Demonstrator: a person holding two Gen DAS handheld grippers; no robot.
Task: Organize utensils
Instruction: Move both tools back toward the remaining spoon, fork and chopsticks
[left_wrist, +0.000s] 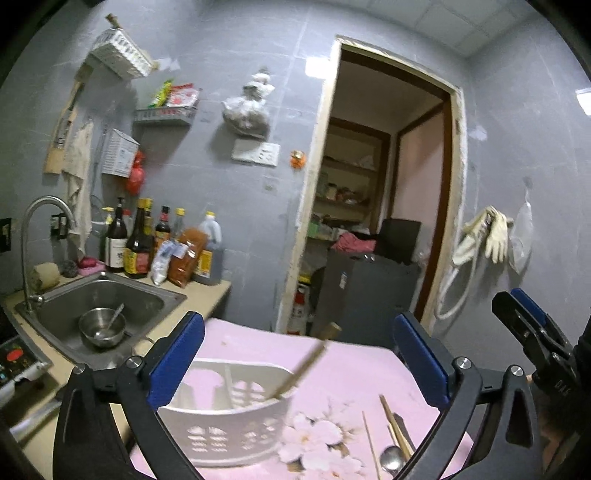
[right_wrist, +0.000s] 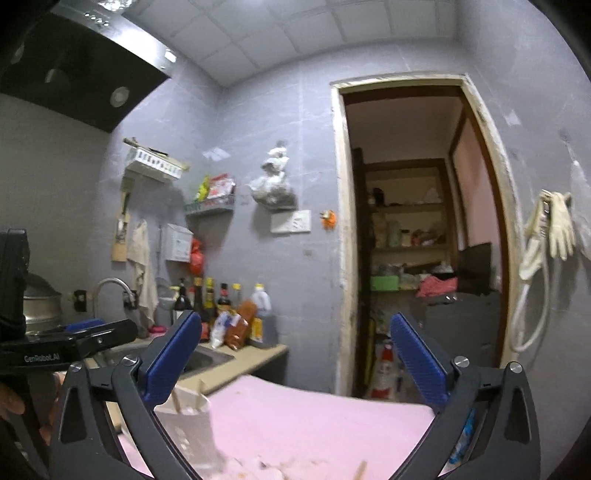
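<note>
Down on the pink flowered cloth (left_wrist: 351, 373) sits one white slotted utensil holder (left_wrist: 225, 417), with a single chopstick (left_wrist: 301, 367) leaning out of its right side, blurred. To the right of the holder, loose on the cloth, lie one metal spoon (left_wrist: 391, 458) and a few chopsticks (left_wrist: 397, 430), perhaps three or four; they overlap too much for a sure count. One steel bowl (left_wrist: 101, 326) with one spoon in it rests in the sink (left_wrist: 147, 299), and a row of sauce bottles (left_wrist: 138, 243) stands behind it. Only the left wrist view shows the loose utensils and the holder's whole front; the right wrist view catches just a blurred corner of the holder (right_wrist: 188, 417) with stick tips above it, plus the range hood (right_wrist: 74, 70) that the other view lacks. Each camera also sees the other tool at its edge. The left gripper (left_wrist: 295, 358) hangs over the holder, tilted down toward it, jaws spread wide and holding nothing. The right gripper (right_wrist: 295, 354) is level, aimed at the doorway (right_wrist: 417, 236) above the cloth's far edge, jaws likewise spread and bare.
</note>
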